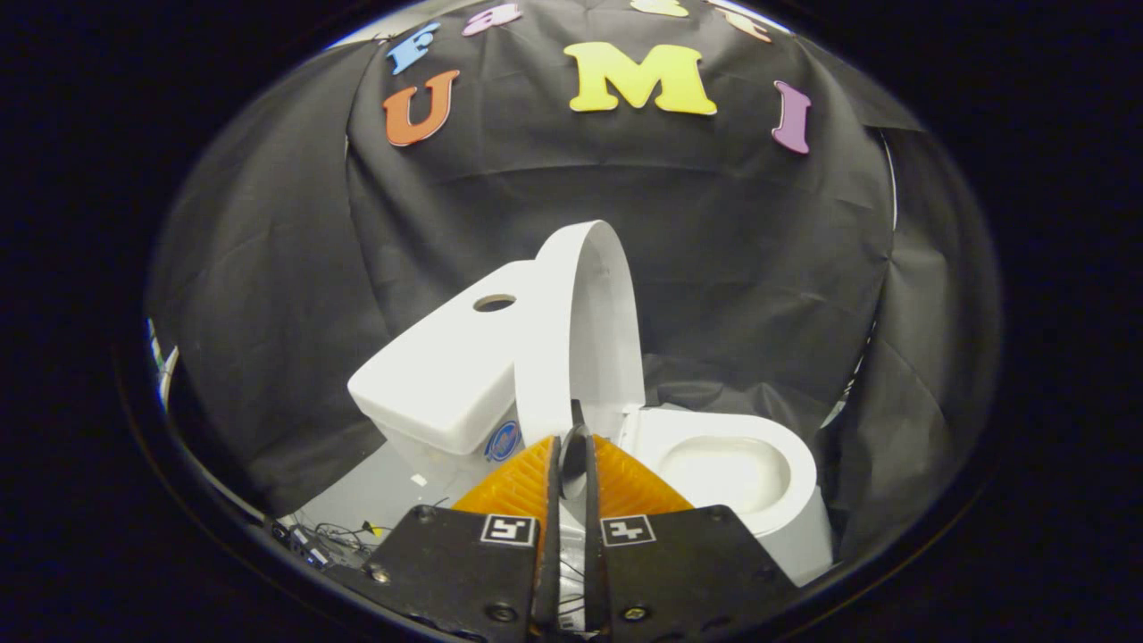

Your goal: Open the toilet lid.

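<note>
A white toilet stands ahead of me with its lid (pixel 585 321) raised upright, leaning back towards the tank (pixel 438 375). The seat ring (pixel 786 446) lies flat and the bowl (pixel 723 469) is uncovered, beyond and to the right of my fingers. My gripper (pixel 572 439) is short of the toilet, its fingers pressed close together with nothing between them. In this view the fingertips overlap the lid's lower end near the hinge, but they are well in front of it.
Black cloth walls close in behind and on both sides of the toilet. The tank top has a round hole (pixel 494 303). Cables and small devices (pixel 326 540) lie on the pale floor (pixel 375 500) to the left of the toilet.
</note>
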{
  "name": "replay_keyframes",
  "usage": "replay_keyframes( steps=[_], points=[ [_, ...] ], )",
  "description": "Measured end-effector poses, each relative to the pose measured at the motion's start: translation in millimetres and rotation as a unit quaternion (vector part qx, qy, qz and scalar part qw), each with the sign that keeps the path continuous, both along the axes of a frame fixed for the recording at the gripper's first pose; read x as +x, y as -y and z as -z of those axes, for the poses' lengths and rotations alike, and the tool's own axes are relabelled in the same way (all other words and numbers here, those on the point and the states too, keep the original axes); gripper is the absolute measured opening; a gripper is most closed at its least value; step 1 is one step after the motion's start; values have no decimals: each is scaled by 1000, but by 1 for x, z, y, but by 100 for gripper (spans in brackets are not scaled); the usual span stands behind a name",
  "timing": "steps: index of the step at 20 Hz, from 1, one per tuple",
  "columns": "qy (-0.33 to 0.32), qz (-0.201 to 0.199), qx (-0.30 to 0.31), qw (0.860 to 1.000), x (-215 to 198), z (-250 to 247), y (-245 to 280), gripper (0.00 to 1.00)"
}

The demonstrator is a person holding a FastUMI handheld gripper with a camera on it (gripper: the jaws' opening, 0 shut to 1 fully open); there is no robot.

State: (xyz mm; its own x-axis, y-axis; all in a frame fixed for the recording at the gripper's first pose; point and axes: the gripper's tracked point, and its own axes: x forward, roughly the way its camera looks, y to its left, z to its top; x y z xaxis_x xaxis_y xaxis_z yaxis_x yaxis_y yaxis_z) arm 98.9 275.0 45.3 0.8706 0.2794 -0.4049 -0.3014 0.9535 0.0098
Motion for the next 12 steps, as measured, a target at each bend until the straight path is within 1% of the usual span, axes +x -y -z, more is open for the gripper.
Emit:
replay_keyframes(
  steps=[1,2,3,6,8,12],
  points=[
    [5,-17,-5,1000,-1,0,-3,16],
    [11,-35,-11,999,0,4,-6,20],
    [19,-47,-14,999,-3,2,-6,33],
    [73,-49,-28,996,-8,-10,9,73],
    [110,-47,-25,993,-16,-22,18,85],
    [164,-31,16,986,-45,-44,51,86]
  ],
)
